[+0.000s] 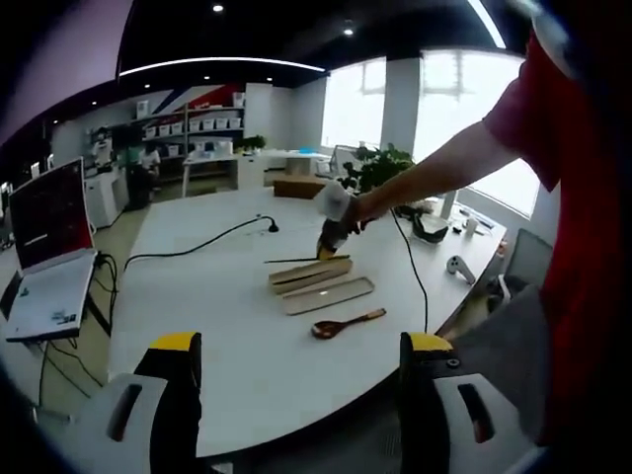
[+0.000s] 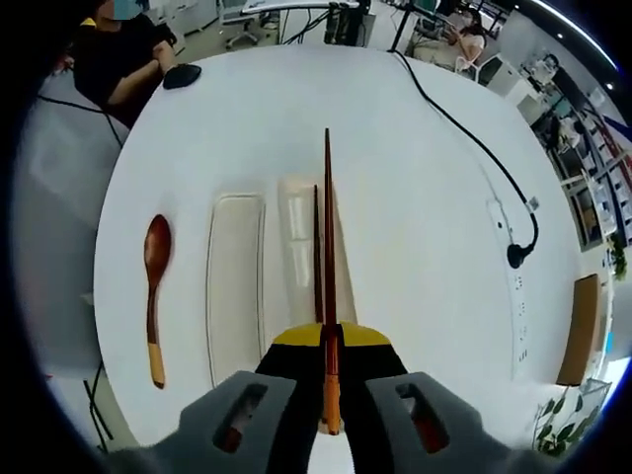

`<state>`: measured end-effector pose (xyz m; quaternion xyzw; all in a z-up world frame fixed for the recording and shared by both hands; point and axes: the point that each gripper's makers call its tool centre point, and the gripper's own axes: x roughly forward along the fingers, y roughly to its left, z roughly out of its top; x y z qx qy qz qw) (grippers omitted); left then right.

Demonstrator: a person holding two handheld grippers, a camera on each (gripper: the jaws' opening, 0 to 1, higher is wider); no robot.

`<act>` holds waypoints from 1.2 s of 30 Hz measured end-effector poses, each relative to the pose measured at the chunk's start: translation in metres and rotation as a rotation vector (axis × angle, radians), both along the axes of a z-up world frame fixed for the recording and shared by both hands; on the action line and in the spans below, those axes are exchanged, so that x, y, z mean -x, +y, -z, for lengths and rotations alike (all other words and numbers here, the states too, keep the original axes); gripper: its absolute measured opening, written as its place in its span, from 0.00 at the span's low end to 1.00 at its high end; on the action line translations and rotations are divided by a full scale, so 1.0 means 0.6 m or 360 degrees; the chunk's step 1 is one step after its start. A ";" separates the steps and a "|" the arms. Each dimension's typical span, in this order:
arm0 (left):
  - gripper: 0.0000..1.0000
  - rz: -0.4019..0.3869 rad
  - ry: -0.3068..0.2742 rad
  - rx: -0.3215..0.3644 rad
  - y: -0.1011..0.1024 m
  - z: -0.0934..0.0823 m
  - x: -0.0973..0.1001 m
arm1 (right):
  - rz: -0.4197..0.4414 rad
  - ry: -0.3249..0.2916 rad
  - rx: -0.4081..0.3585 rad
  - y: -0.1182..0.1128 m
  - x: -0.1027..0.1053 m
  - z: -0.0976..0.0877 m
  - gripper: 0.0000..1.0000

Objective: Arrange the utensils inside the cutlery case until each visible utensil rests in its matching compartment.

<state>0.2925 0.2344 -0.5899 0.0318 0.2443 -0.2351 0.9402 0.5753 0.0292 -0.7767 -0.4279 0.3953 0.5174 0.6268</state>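
The cutlery case lies open on the white table (image 2: 425, 257) as two halves: a tan tray (image 2: 296, 222) and a pale flat tray (image 2: 235, 296) beside it. One dark chopstick (image 2: 316, 237) lies along the tan tray. My right gripper (image 2: 331, 341) is shut on a second chopstick (image 2: 328, 197), which is held over that tray and points away from me. A wooden spoon (image 2: 155, 286) rests on the table left of the pale tray. In the left gripper view, the case (image 1: 309, 276), the spoon (image 1: 346, 323) and the right gripper (image 1: 331, 237) are ahead. My left gripper (image 1: 301, 344) is open and well short of them.
A black cable (image 2: 464, 128) runs to a power strip (image 2: 512, 267) right of the case. A person sits at the far table edge beside a black object (image 2: 183, 76). A laptop (image 1: 49, 252) stands off the table to the left, and a white controller (image 1: 456, 265) lies near the table's right edge.
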 end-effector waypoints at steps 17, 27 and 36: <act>0.85 -0.0029 0.0025 -0.0002 0.006 0.008 0.002 | 0.0002 0.0064 0.0042 -0.002 -0.003 0.028 0.00; 0.84 -0.0028 0.0035 0.0003 0.003 0.012 -0.002 | -0.0019 0.0086 0.0075 -0.004 0.004 0.040 0.01; 0.84 -0.0024 0.0035 0.0007 -0.001 0.013 -0.006 | -0.0008 0.0128 0.0129 -0.022 0.011 0.048 0.01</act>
